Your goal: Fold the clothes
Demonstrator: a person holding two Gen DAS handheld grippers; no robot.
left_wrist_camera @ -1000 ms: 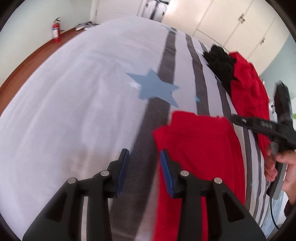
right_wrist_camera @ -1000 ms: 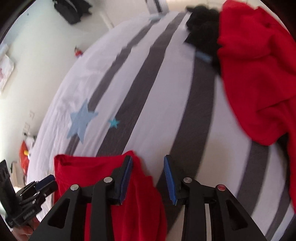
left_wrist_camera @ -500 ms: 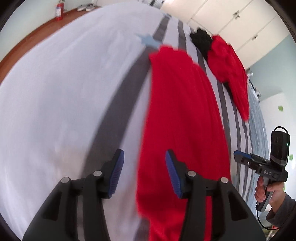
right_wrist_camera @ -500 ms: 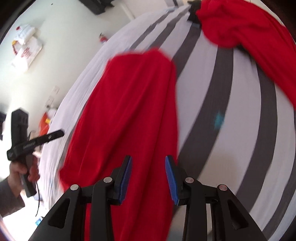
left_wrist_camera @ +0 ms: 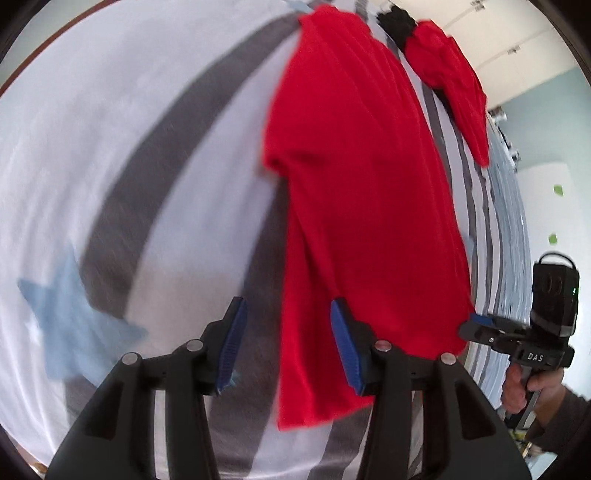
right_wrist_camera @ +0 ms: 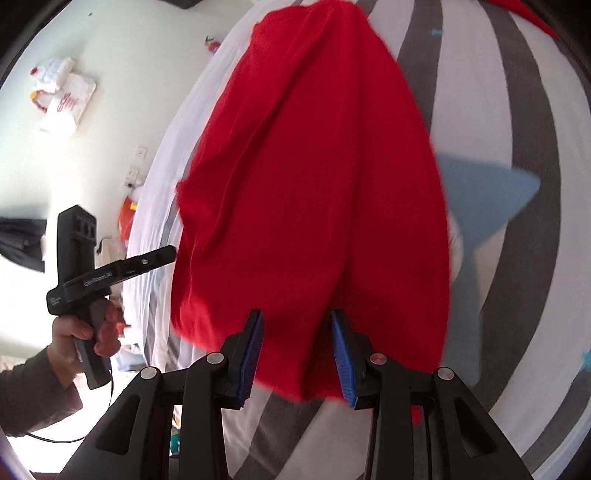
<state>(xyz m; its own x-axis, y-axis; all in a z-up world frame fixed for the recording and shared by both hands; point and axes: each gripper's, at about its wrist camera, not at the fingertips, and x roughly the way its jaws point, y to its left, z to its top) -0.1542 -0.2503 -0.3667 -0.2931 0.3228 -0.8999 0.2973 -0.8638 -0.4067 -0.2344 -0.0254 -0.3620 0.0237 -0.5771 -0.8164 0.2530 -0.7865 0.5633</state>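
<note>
Closest to my left wrist camera, my left gripper (left_wrist_camera: 286,347) has its two blue-padded jaws spread wide with nothing between them. They hover over the white bedsheet with broad grey stripes (left_wrist_camera: 155,155). The near edge of the long red cloth garment (left_wrist_camera: 354,192) shows just past the right-hand pad (left_wrist_camera: 341,345); whether the pad touches the fabric I cannot tell, as the picture is smeared. A pale blue star printed on the sheet (left_wrist_camera: 70,314) sits low on the left.

On my right wrist camera, my right gripper (right_wrist_camera: 297,356) is likewise parted, blue pads apart, gripping nothing, with the near hem of the same red garment (right_wrist_camera: 314,177) lying beyond the gap. The garment stretches lengthwise away from both grippers across the striped sheet (right_wrist_camera: 480,92), a sleeve-like flap sticking out at its left side. Another light blue star shape (right_wrist_camera: 487,199) peeks from under its right edge.

Each camera catches the other tool at the side: the right gripper (left_wrist_camera: 484,325) is held in a hand (left_wrist_camera: 517,380) at the garment's right edge, the left gripper (right_wrist_camera: 162,254) beside its left edge.

Farther off in the left view, a second crumpled red garment (left_wrist_camera: 454,81) lies toward the far side of the bed, with a black bundle of cloth (left_wrist_camera: 399,22) just beyond it and pale cupboard doors (left_wrist_camera: 517,33) behind.
</note>
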